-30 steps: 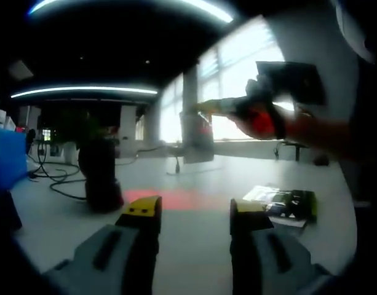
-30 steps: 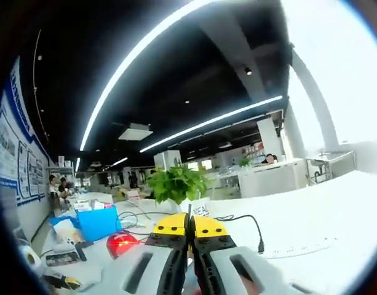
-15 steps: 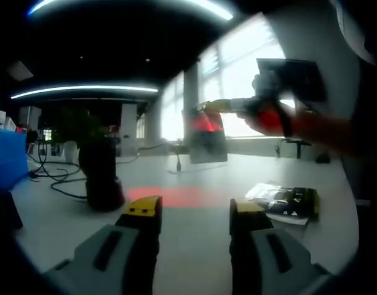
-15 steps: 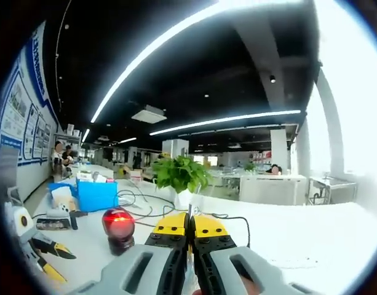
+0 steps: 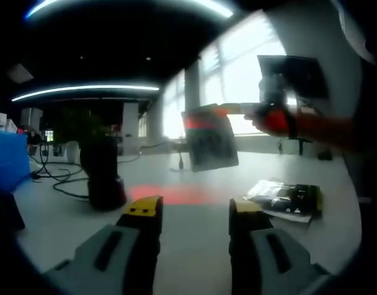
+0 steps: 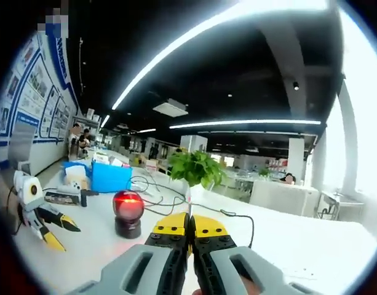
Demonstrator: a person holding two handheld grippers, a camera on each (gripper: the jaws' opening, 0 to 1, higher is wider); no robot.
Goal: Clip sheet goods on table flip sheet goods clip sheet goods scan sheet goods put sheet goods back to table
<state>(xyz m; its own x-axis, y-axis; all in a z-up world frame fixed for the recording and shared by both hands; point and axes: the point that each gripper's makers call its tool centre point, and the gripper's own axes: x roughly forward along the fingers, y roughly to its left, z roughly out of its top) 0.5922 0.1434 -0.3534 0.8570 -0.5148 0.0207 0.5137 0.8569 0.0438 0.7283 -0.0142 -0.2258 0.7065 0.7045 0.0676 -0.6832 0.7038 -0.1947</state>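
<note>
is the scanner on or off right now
On: the scanner has a glowing red head, and red light falls on the held sheet and the table.

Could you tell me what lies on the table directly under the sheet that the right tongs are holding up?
Under the held sheet the white table shows a red glow. Another dark packet lies off to one side, not beneath it.

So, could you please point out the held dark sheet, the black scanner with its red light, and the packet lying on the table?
Dark flat sheet (image 5: 210, 136), left gripper view, centre of its face.
Black scanner (image 6: 128, 212), right gripper view, on its round body, which has a red light.
Dark flat packet (image 5: 285, 200), left gripper view, its top face.
</note>
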